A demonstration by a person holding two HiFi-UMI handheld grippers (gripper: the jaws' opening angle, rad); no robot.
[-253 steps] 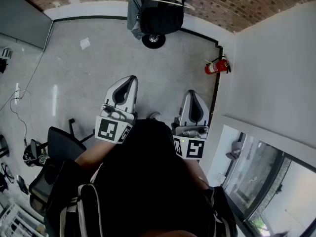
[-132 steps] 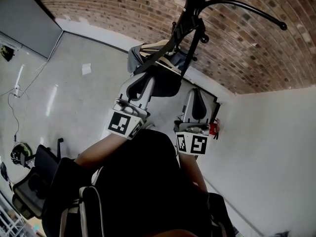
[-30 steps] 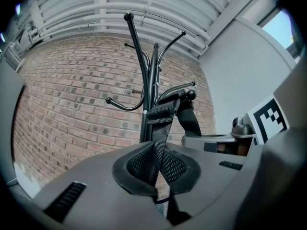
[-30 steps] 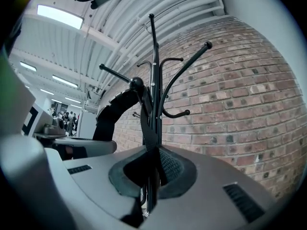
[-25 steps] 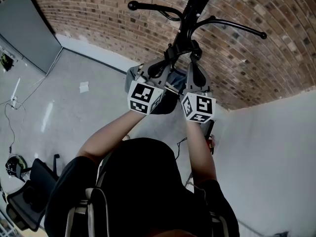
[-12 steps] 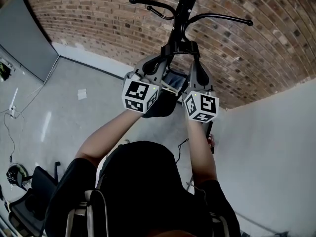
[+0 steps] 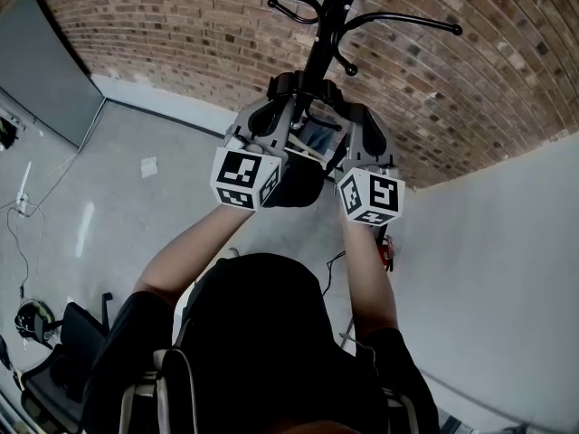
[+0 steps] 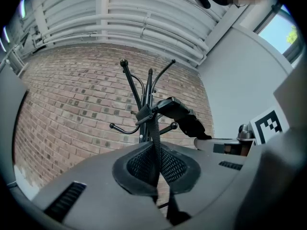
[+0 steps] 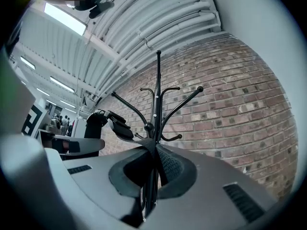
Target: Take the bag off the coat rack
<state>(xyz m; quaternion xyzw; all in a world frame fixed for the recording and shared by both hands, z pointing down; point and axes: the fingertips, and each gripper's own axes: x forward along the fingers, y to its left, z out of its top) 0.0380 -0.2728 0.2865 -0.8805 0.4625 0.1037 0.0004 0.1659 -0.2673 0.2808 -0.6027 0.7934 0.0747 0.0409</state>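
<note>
Fingers (image 8: 136,166) of both grippers pinch the bag's strap at the coat rack (image 9: 158,90).
Left gripper (image 8: 156,171) and right gripper (image 9: 151,176) are each closed tight on the black webbing strap (image 8: 154,128), gripped edge-on. Straight beyond them stands the rack's pole, its curved hooks (image 9: 184,99) spreading above and to both sides. Below and between the grippers hangs the dark bag (image 7: 303,174). Open floor (image 7: 136,215) lies leftward; a white wall (image 7: 507,269) crowds the right, brick wall (image 7: 163,34) behind.

- Coat rack (image 7: 318,48): black.
- Bag (image 7: 295,183): black, its woven strap (image 8: 156,138) black too.
- Far wall (image 7: 163,34): red-brown brick, pale mortar lines.
- Left gripper (image 7: 279,89), right gripper (image 7: 351,114): grey, black-and-white marker cubes.
</note>
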